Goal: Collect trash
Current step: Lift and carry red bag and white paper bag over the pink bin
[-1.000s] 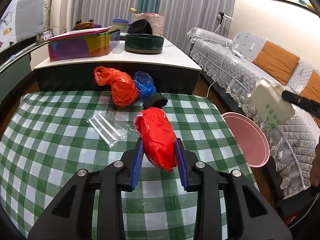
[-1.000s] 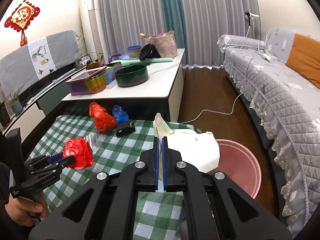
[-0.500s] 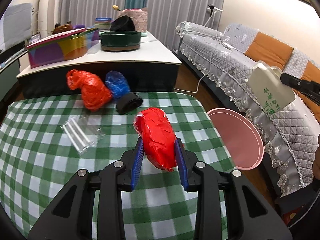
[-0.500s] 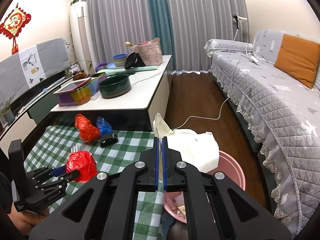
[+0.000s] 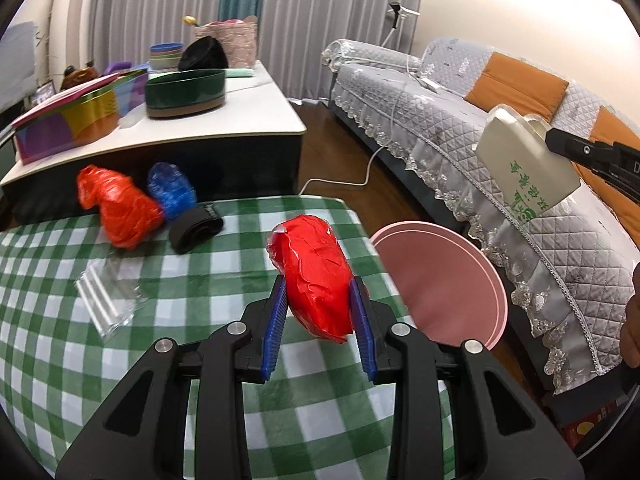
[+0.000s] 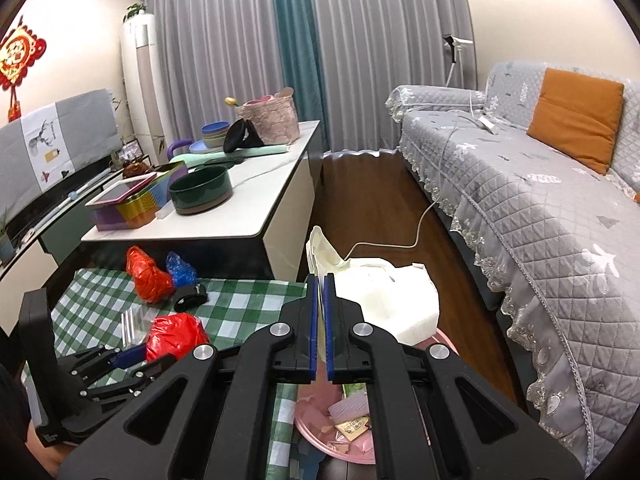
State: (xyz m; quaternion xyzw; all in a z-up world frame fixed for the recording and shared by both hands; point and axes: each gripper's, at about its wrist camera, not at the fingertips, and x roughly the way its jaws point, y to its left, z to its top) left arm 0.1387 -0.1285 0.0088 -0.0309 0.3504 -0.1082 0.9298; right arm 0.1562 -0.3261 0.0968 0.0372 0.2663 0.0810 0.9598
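Pink bin (image 6: pixel 340 432): near half hidden behind right gripper (image 6: pixel 321 280), scraps inside too small to identify. White bag (image 5: pixel 524 168): green print unreadable. Hand (image 5: pixel 632 332) cut off by right frame edge. Clear wrapper (image 5: pixel 106 300) blurred.

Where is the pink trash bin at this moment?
In the left wrist view, the pink trash bin stands on the floor right of the checked table, before the grey sofa. The right wrist view shows it under the white bag.

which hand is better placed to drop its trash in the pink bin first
Right. The right claw holds the white bag directly over the pink bin. The left claw, gripping the red wad, is over the checked table, short of the bin.
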